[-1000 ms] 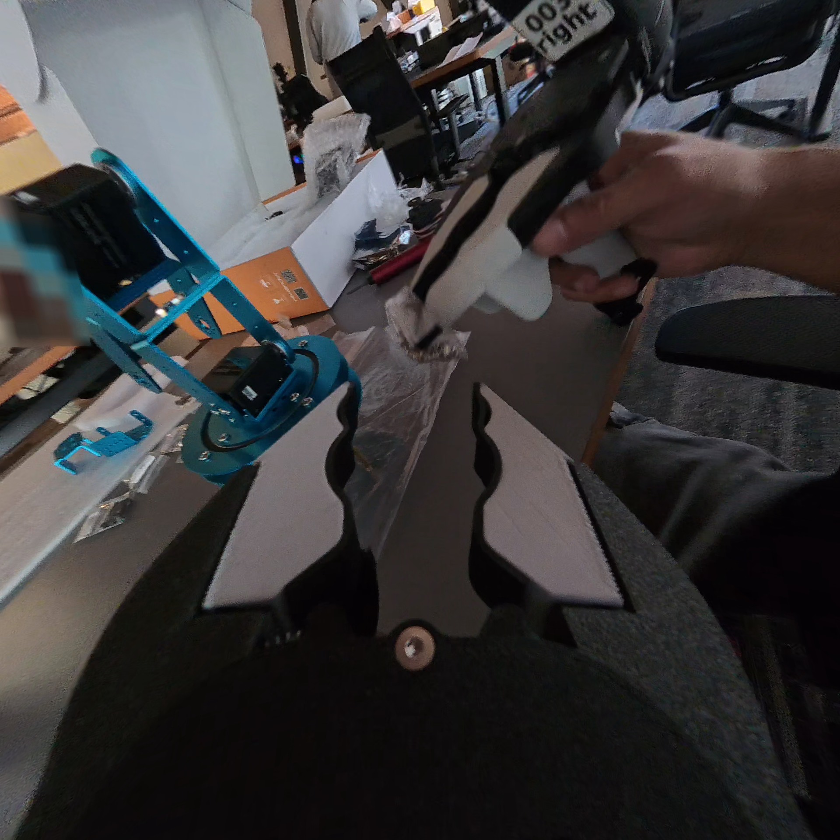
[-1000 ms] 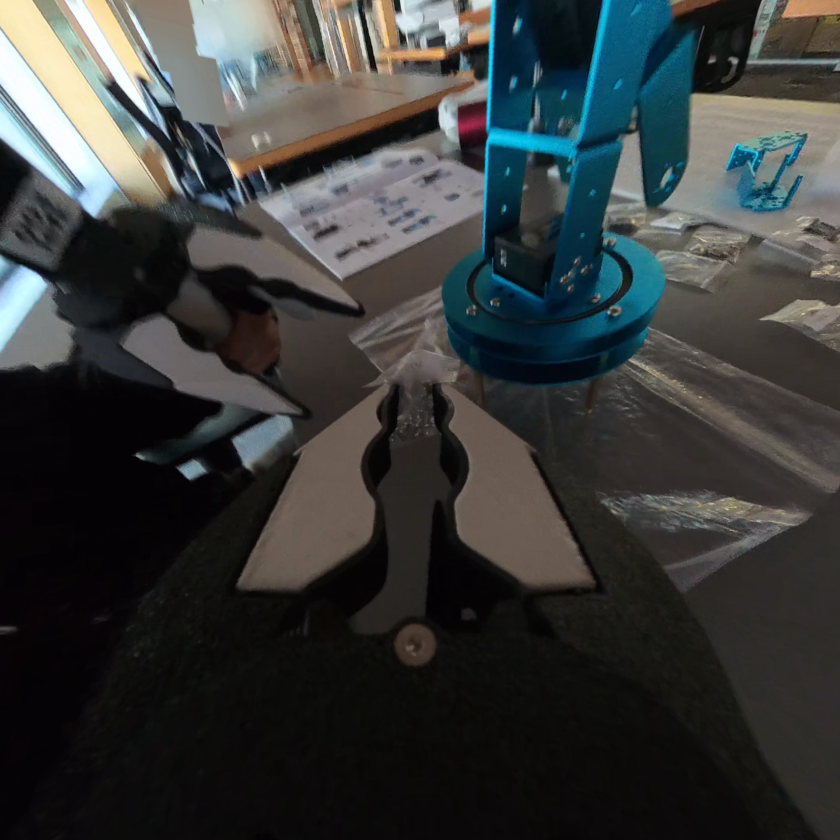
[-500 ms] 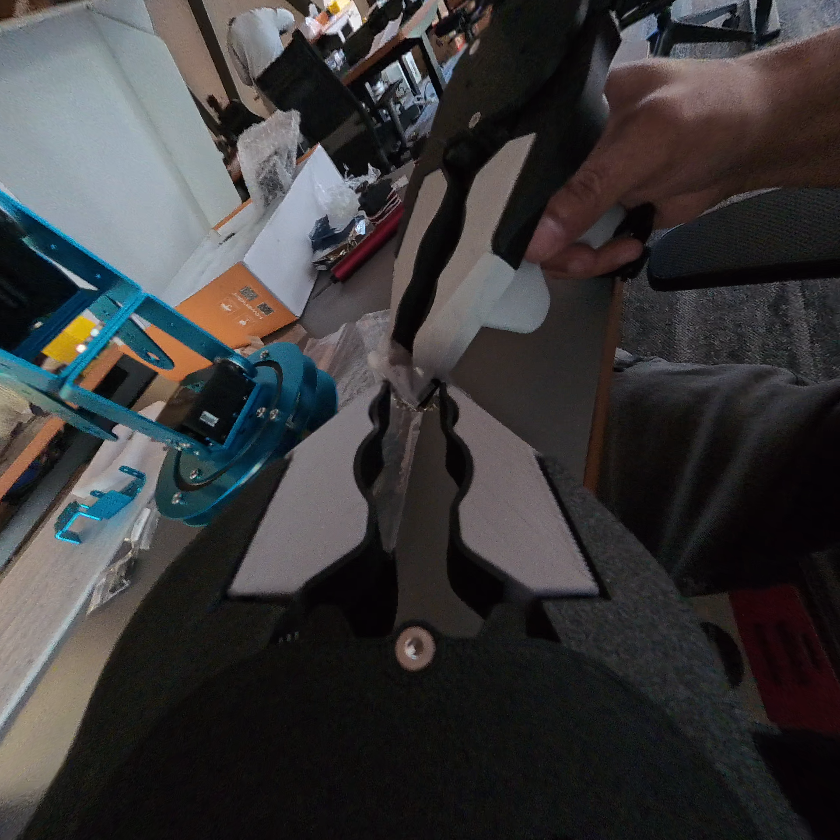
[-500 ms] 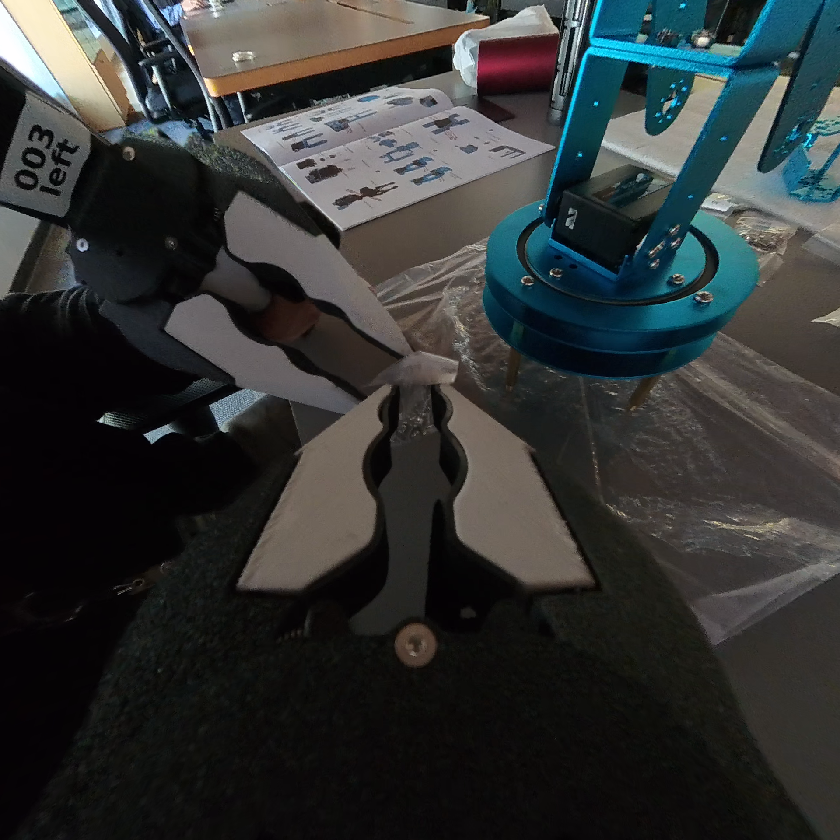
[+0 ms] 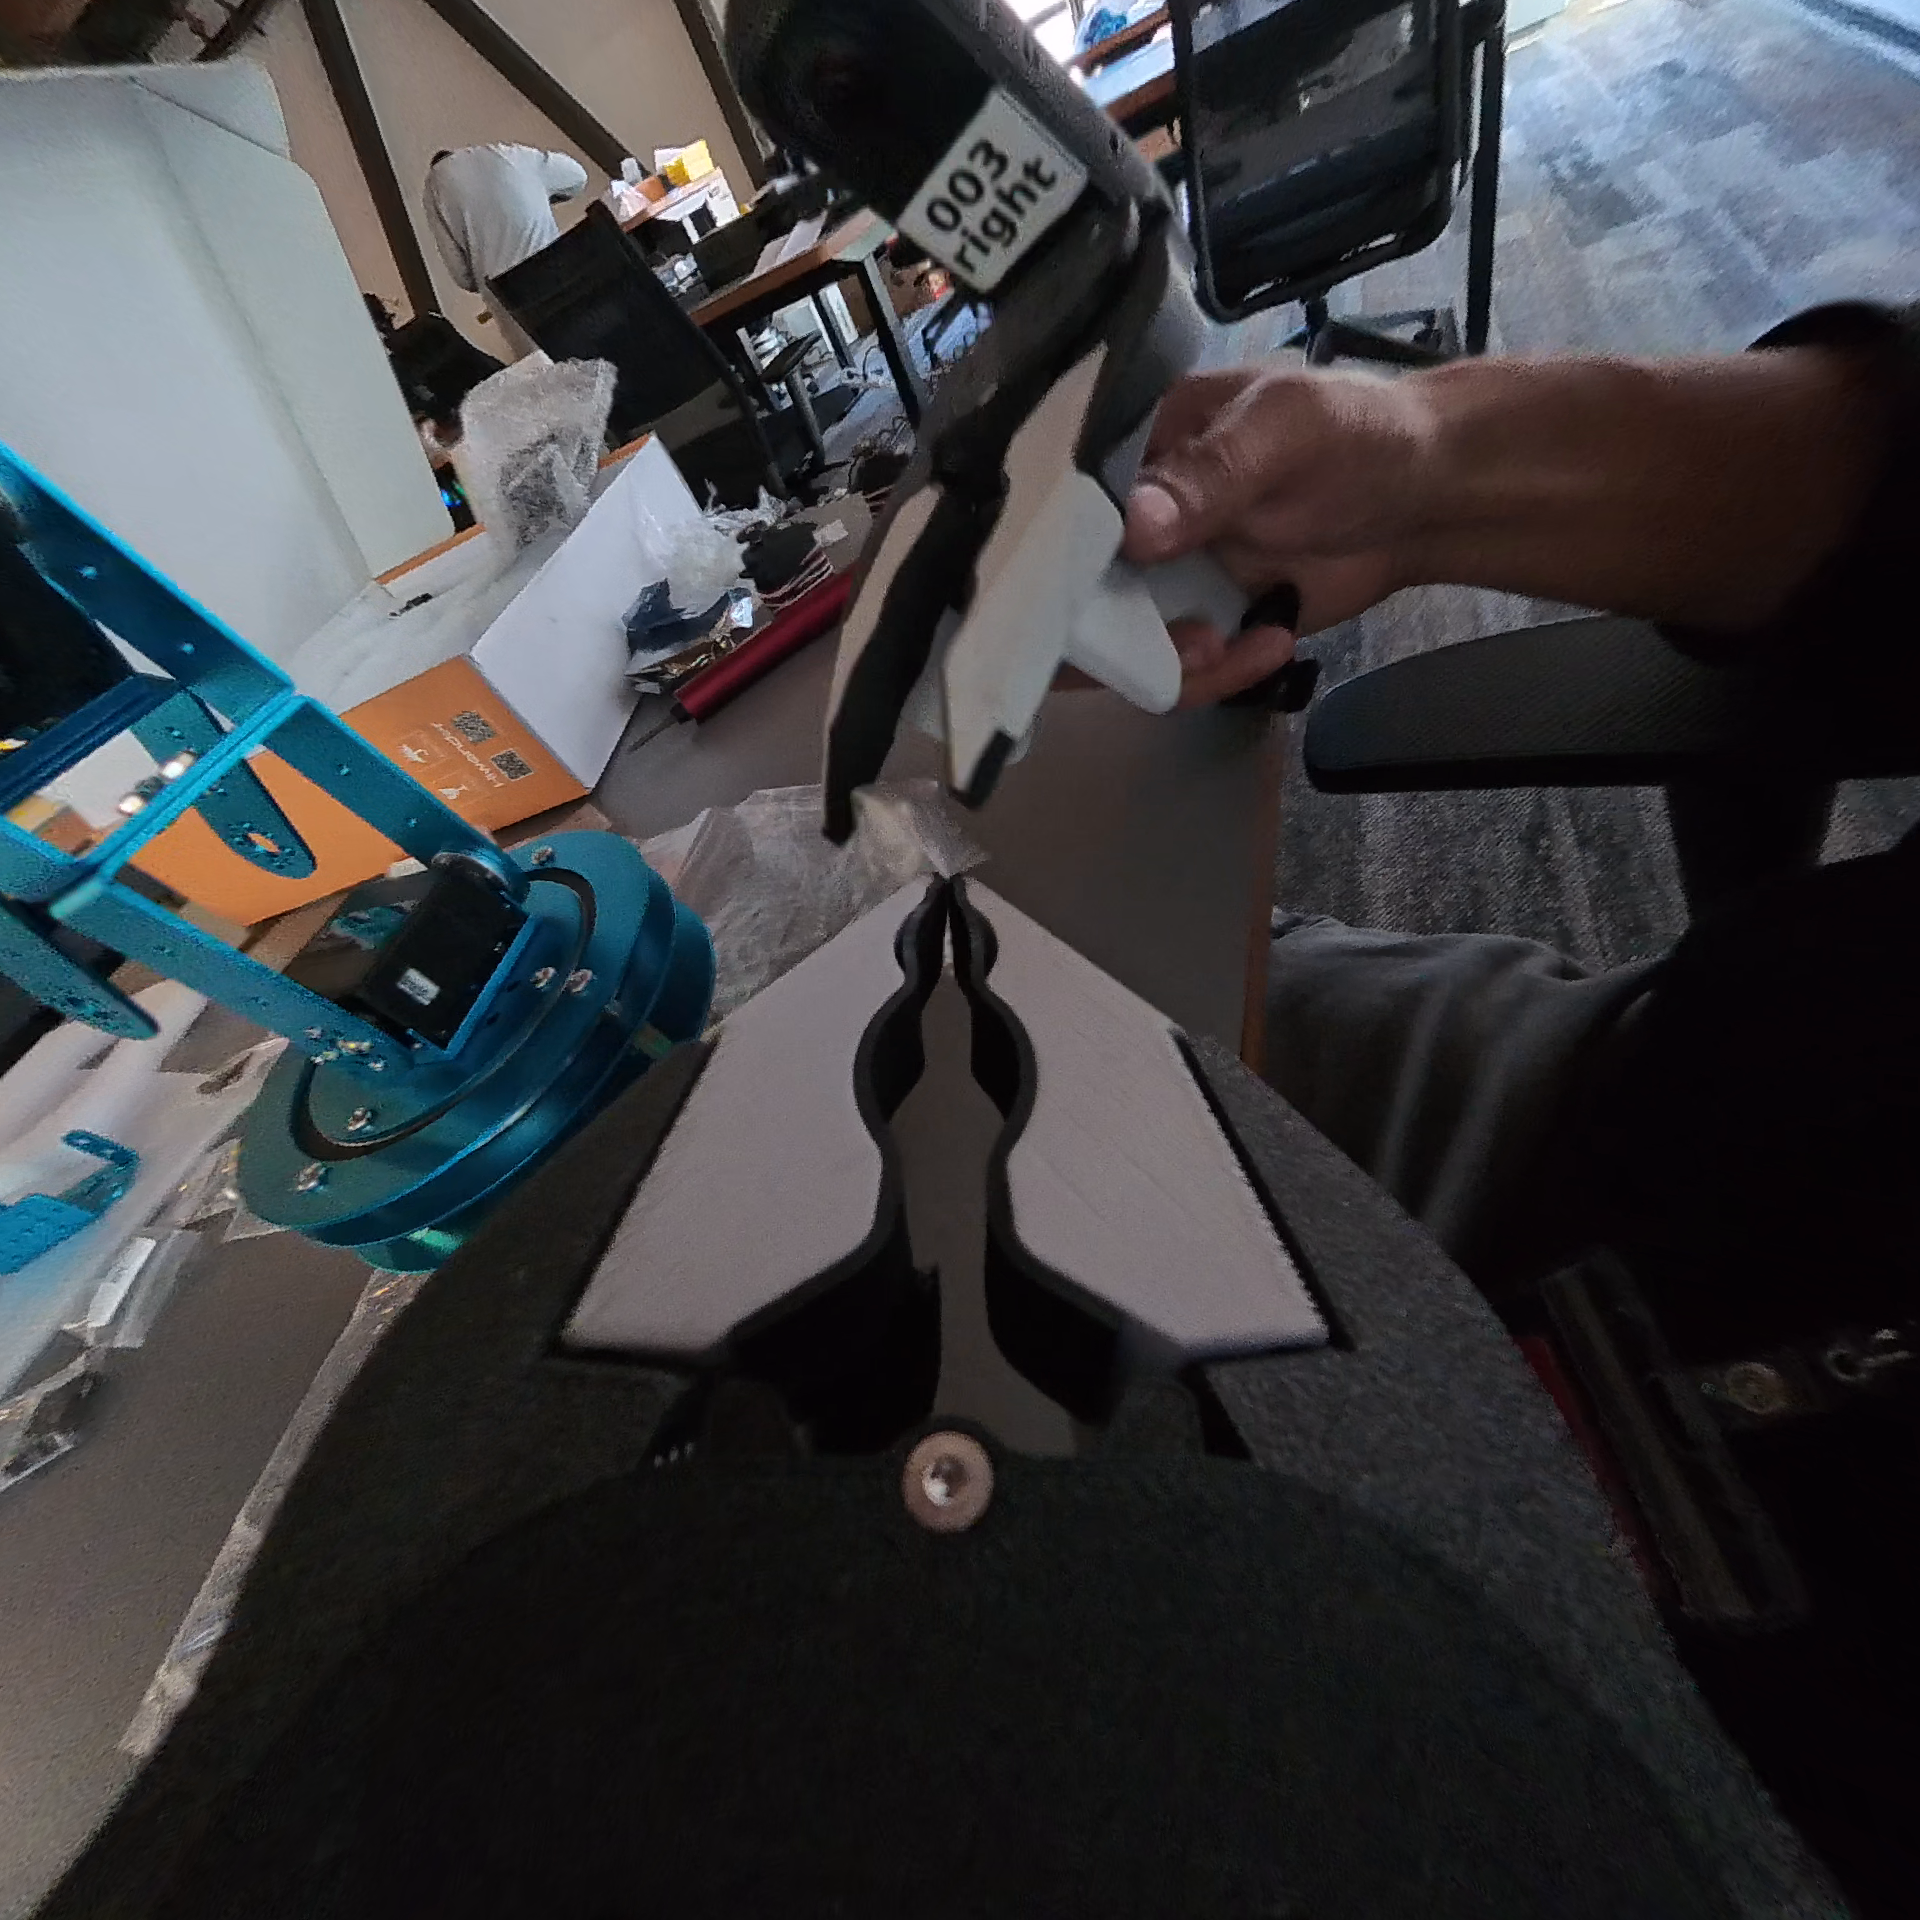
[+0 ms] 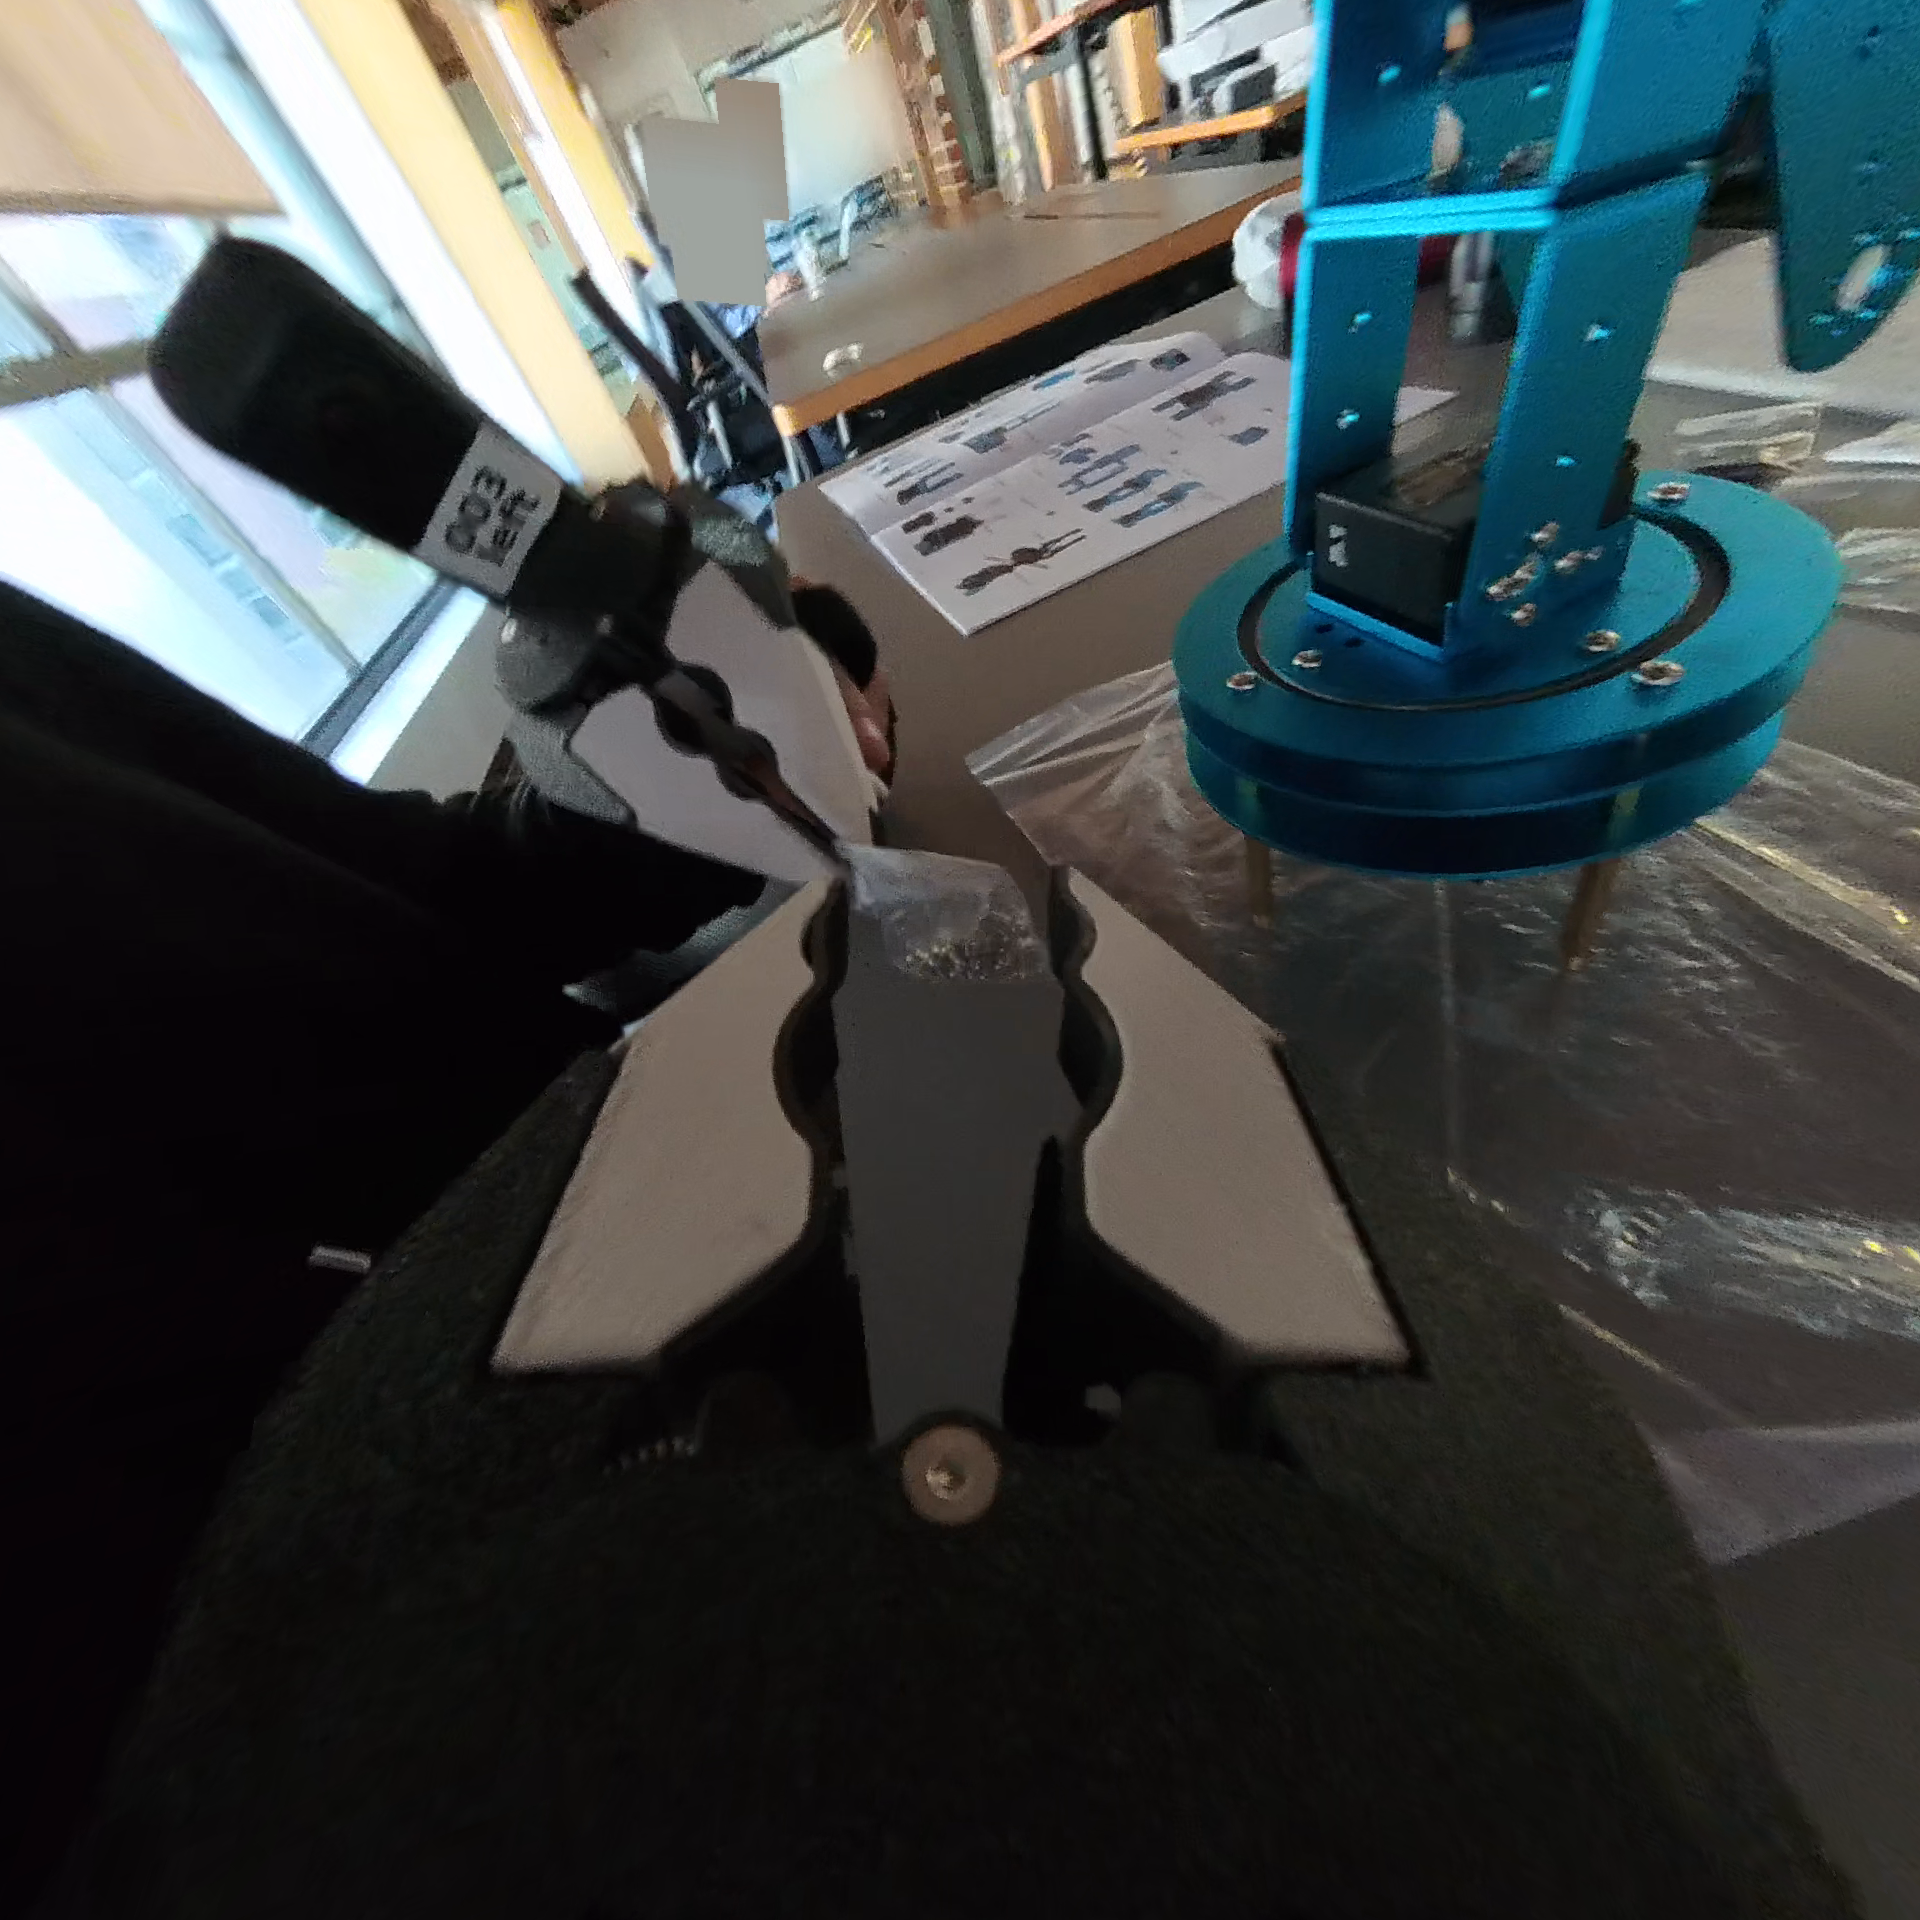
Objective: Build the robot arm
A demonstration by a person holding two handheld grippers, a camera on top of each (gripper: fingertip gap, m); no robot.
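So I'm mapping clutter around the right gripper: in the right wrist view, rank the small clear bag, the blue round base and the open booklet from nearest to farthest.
1. Small clear plastic bag of tiny parts: between the right gripper's open jaws.
2. Blue round metal base: ahead, to the right.
3. Open printed booklet: farther back, on the table.

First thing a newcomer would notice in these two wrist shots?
Probably the blue metal robot-arm kit standing on its round base on thin legs, over clear plastic sheeting on the table. Next, the small clear bag of screws: the left gripper is shut on its corner, while the right gripper is open around it. An open instruction booklet lies behind.
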